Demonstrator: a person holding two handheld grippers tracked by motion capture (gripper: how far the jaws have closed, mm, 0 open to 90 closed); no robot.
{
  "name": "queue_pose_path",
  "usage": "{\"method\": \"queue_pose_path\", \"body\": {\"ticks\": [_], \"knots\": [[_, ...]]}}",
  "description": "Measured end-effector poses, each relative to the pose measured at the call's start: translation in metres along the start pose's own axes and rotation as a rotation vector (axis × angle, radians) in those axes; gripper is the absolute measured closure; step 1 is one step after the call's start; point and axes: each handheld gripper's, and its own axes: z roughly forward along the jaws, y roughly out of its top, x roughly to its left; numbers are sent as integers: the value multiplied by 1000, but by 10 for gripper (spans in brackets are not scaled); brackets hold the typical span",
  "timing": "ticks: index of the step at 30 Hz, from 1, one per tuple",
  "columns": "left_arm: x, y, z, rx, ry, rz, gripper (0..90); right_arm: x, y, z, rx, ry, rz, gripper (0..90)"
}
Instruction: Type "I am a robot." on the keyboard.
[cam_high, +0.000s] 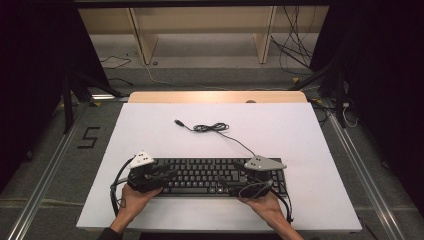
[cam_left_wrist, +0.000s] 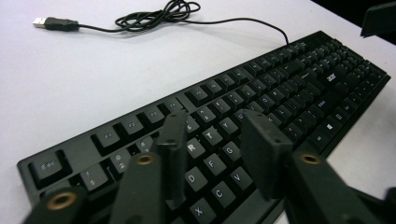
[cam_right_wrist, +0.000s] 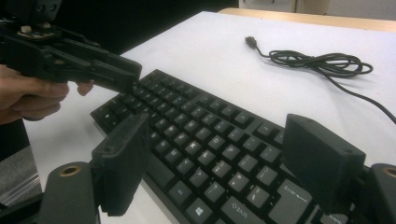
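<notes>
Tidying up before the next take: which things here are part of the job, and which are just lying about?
In the job:
keyboard
its USB cable
left gripper
right gripper

Lying about:
wooden shelf frame
loose cables on the floor
</notes>
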Motion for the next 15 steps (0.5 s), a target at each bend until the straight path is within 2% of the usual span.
{"method": "queue_pose_path", "body": {"ticks": [4, 8, 11, 15], "knots": [[-1, 3, 8, 27, -9, 29, 735, -1, -3, -5, 2, -5, 9, 244], [-3, 8, 14, 54, -26, 34, 821, -2, -5, -9, -2, -5, 6, 243], [-4, 11, 18, 67, -20, 47, 869, -1, -6, -10, -4, -6, 2, 241], [-3, 14, 25, 78, -26, 40, 890, 0, -7, -10, 0, -6, -6, 239]]}}
